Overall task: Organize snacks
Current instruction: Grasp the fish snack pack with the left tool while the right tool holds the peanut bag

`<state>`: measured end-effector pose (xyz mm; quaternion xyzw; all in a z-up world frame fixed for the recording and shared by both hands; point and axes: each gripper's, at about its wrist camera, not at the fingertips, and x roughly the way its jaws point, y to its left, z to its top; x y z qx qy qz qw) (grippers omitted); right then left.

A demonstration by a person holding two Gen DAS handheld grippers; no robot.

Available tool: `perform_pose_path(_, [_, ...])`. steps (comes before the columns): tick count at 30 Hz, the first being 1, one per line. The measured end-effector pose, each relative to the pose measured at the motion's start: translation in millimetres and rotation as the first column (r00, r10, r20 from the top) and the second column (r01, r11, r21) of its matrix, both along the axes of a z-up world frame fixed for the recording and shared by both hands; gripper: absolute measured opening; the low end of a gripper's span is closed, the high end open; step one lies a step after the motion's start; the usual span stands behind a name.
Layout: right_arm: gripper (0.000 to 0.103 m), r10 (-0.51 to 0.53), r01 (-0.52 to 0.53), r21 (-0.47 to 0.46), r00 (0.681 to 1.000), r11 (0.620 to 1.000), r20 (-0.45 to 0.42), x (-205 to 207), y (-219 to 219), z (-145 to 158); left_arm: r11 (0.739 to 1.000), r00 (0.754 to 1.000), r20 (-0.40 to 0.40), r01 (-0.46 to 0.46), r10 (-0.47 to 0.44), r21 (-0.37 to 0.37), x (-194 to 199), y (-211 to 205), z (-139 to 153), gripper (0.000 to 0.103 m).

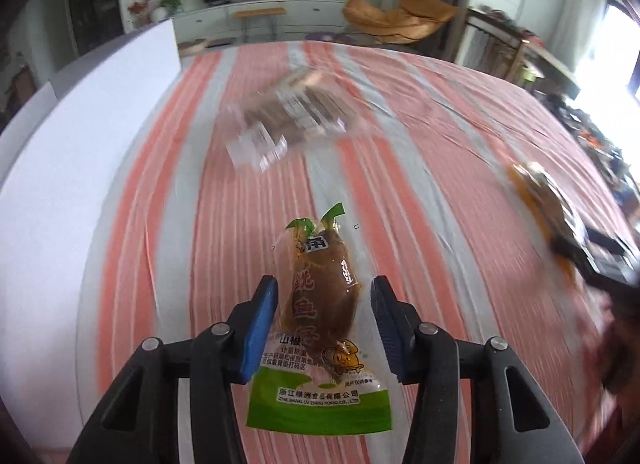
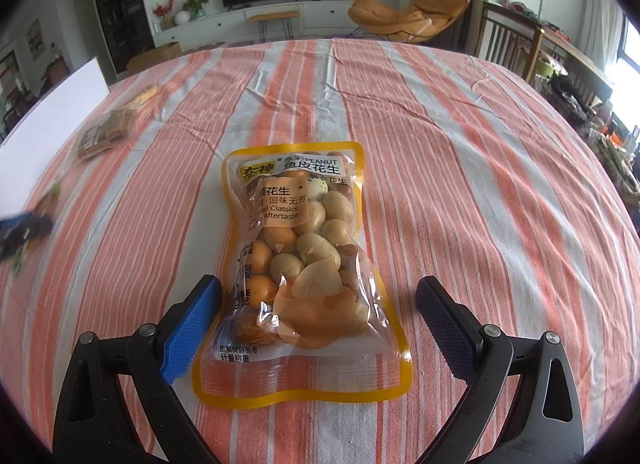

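Striped cloth (image 2: 460, 184) in coral and grey, finely wrinkled, covers the table. Low in the left wrist frame, the left claw (image 1: 324, 296) flanks a glossy clear pouch with green trim (image 1: 320, 316) holding a brown lump; whether its ribbed blue pads press it I cannot tell. Low centre in the right view, the right claw (image 2: 318, 296) stands released around a flat yellow-edged peanut bag (image 2: 296, 264) of rounded nuts.

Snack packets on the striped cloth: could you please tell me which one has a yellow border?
The peanut packet, lying between the right gripper's open jaws. The green-bottomed packet and the blurred brown packet lack one.
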<state>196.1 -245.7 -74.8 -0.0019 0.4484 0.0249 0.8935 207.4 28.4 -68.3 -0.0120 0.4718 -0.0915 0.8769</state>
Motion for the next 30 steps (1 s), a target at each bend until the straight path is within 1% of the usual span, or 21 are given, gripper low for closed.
perform_pose_path(1, [0.099,0.000,0.000,0.000,1.000,1.000,0.000,0.2,0.6,0.0,1.000,1.000,-0.011,0.019,-0.019,0.003,-10.0,1.0,-2.5,0.061])
perform_pose_path(2, [0.099,0.000,0.000,-0.001,1.000,1.000,0.000,0.2,0.6,0.0,0.999,0.999,-0.030,0.034,-0.034,0.012,-19.0,1.1,-7.4,0.062])
perform_pose_path(3, [0.099,0.000,0.000,-0.001,1.000,1.000,-0.001,0.3,0.7,0.0,0.998,0.999,0.004,0.050,-0.051,0.045,-27.6,-1.4,-7.6,0.074])
perform_pose_path(4, [0.099,0.000,0.000,-0.002,1.000,1.000,-0.001,0.6,0.8,-0.1,0.994,0.999,0.009,0.050,-0.052,0.093,-30.3,-4.6,-10.6,0.097])
perform_pose_path(5, [0.099,0.000,0.000,-0.004,1.000,1.000,-0.001,0.8,1.0,0.0,0.991,0.999,0.006,0.044,-0.045,0.124,-30.4,-7.0,-13.8,0.102])
perform_pose_path(7, [0.099,0.000,0.000,-0.004,1.000,1.000,-0.001,1.0,1.2,0.0,0.995,1.000,0.019,0.019,-0.021,0.094,-26.4,-4.2,-16.3,0.103])
perform_pose_path(9, [0.099,-0.004,0.004,-0.006,1.000,1.000,-0.001,1.0,1.4,-0.6,0.995,1.000,0.021,-0.011,0.009,0.095,-22.7,-2.5,-16.2,0.103])
perform_pose_path(12, [0.099,-0.006,0.006,-0.005,1.000,1.000,-0.001,1.3,1.3,-0.9,0.995,0.998,0.050,-0.027,0.022,0.094,-29.4,-4.4,-17.3,0.103])
perform_pose_path(16, [0.099,-0.008,0.008,-0.010,1.000,1.000,-0.002,1.7,2.0,-1.3,0.995,0.998,0.051,-0.028,0.023,0.095,-34.8,-1.9,-17.3,0.103])
perform_pose_path(30, [0.099,-0.010,0.010,-0.019,1.000,1.000,-0.005,1.4,3.2,-2.2,0.995,0.998,0.050,-0.028,0.023,0.095,-34.4,-2.0,-17.9,0.103])
